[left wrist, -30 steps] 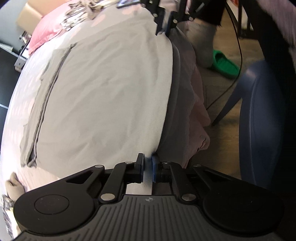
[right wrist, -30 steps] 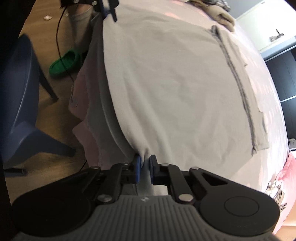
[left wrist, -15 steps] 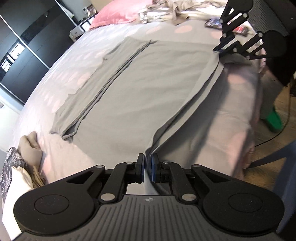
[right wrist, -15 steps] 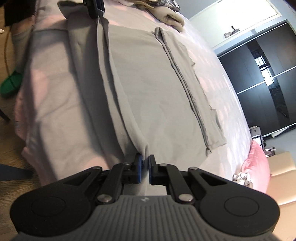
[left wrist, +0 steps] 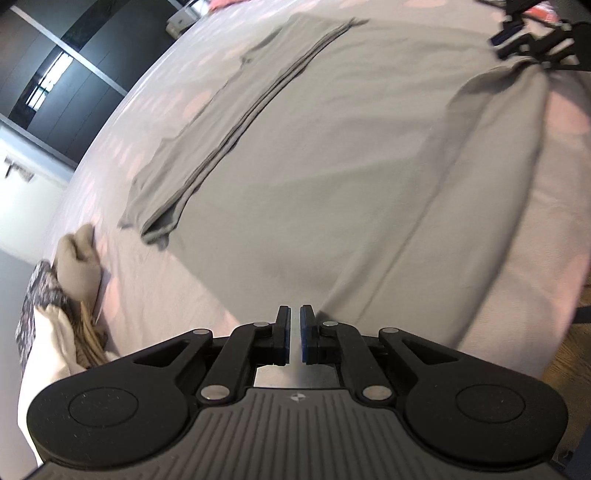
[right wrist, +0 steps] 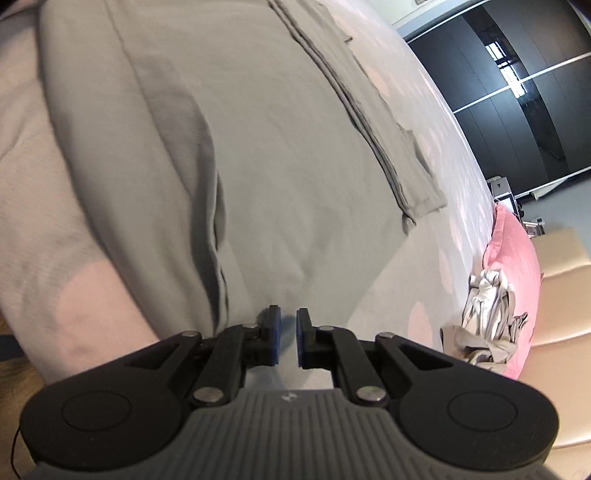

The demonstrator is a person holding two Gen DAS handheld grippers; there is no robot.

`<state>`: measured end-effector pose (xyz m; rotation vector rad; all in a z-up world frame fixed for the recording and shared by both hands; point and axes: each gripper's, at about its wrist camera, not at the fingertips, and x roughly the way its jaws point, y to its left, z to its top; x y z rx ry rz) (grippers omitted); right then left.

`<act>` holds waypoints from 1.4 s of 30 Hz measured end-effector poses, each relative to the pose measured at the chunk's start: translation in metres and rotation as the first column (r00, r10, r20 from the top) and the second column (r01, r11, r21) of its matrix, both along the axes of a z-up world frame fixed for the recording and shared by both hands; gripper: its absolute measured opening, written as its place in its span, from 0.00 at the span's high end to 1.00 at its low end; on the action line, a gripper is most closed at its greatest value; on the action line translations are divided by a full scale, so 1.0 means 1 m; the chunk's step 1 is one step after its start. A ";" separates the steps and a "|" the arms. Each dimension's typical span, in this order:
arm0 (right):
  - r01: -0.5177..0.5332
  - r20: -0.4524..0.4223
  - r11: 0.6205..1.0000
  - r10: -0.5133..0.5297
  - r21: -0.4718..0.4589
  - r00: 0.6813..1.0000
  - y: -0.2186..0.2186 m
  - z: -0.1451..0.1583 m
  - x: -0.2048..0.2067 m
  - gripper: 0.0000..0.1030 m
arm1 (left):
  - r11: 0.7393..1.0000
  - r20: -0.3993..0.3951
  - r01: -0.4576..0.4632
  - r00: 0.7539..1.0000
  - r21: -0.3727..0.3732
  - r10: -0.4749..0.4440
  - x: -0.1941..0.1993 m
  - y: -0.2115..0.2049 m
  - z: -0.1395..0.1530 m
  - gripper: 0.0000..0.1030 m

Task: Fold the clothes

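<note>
A large grey garment (left wrist: 332,155) lies spread flat on the bed, its far side folded over in a long strip (left wrist: 236,122). It also shows in the right wrist view (right wrist: 277,147). My left gripper (left wrist: 291,321) sits just above the garment's near corner, its jaws slightly apart with nothing between them. My right gripper (right wrist: 285,325) hovers over the opposite near corner, jaws parted and empty. The right gripper also shows in the left wrist view (left wrist: 517,33) at the top right, above a bunched ridge of cloth.
The bed (left wrist: 155,280) carries a pink-spotted sheet. A beige and patterned pile of clothes (left wrist: 70,266) lies at its left end. A pink pillow (right wrist: 513,243) and crumpled pale clothes (right wrist: 484,295) lie at the other end. Dark wardrobe doors (right wrist: 535,92) stand beyond.
Both grippers carried the garment's near edge up onto the bed, laid it down and let go. Their jaws have opened slightly.
</note>
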<state>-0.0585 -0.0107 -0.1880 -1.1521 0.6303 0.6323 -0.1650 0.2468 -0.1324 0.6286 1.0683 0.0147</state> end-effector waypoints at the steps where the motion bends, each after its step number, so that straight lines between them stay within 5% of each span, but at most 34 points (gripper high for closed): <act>1: 0.002 0.000 1.000 -0.002 0.008 1.000 0.001 0.002 -0.001 0.87 | 1.000 0.011 -0.012 1.000 -0.007 0.012 0.001 0.002 0.003 0.96; 5: 0.005 0.022 0.998 -0.006 0.059 1.000 0.000 0.008 -0.004 0.67 | 0.998 0.064 -0.049 0.997 -0.044 0.052 0.001 0.006 0.015 0.88; 13: 0.011 -0.015 0.986 -0.008 0.167 1.000 -0.008 0.031 -0.017 0.64 | 0.990 0.114 -0.013 0.993 -0.138 0.029 -0.007 0.012 0.037 0.82; 16: -0.004 -0.063 0.985 0.016 0.173 0.998 -0.010 0.038 -0.019 0.61 | 0.986 0.110 -0.006 0.994 -0.167 0.025 -0.011 0.016 0.041 0.71; 18: -0.032 -0.076 0.986 0.044 0.162 0.996 -0.009 0.039 -0.027 0.58 | 0.984 0.098 -0.010 0.995 -0.176 0.027 -0.013 0.019 0.041 0.62; 23: -0.144 -0.098 0.981 0.158 0.133 0.983 -0.015 0.039 -0.018 0.57 | 0.987 0.066 0.028 0.998 -0.161 -0.018 -0.018 0.015 0.043 0.61; 31: -0.168 -0.194 0.967 0.205 0.193 0.959 -0.023 0.059 -0.009 0.56 | 0.987 -0.009 0.043 0.999 -0.157 -0.045 -0.015 0.028 0.042 0.56; 36: -0.200 -0.229 0.951 0.255 0.236 0.940 -0.024 0.072 -0.006 0.56 | 0.975 -0.091 0.129 0.985 -0.182 -0.148 -0.015 0.024 0.036 0.53; 39: -0.232 -0.275 0.952 0.282 0.201 0.919 -0.020 0.067 -0.013 0.56 | 0.972 -0.147 0.149 0.973 -0.180 -0.176 -0.015 0.025 0.025 0.53; 42: -0.253 -0.235 0.965 0.262 0.068 0.936 -0.013 0.047 -0.023 0.58 | 0.979 -0.176 0.122 0.973 -0.161 -0.150 -0.013 0.029 0.012 0.53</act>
